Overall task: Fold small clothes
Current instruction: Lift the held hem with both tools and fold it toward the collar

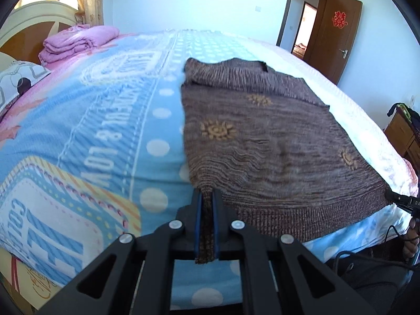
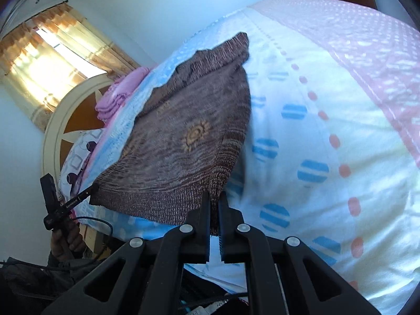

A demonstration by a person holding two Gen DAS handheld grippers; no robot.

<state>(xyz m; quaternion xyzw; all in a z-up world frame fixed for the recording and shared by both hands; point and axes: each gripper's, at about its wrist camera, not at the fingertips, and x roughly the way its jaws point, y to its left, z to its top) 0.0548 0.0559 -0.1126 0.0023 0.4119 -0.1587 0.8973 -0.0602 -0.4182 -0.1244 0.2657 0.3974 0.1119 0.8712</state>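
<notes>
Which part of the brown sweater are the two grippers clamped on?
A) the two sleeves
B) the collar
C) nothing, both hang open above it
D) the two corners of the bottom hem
D: the left gripper pinches one corner of the sweater at its ribbed hem, and the right gripper pinches the other corner, with the collar at the far end on the bed.

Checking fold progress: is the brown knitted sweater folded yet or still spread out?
Spread: the brown knitted sweater lies flat on the patterned bedspread, only its hem corners pinched, none doubled over.
</notes>
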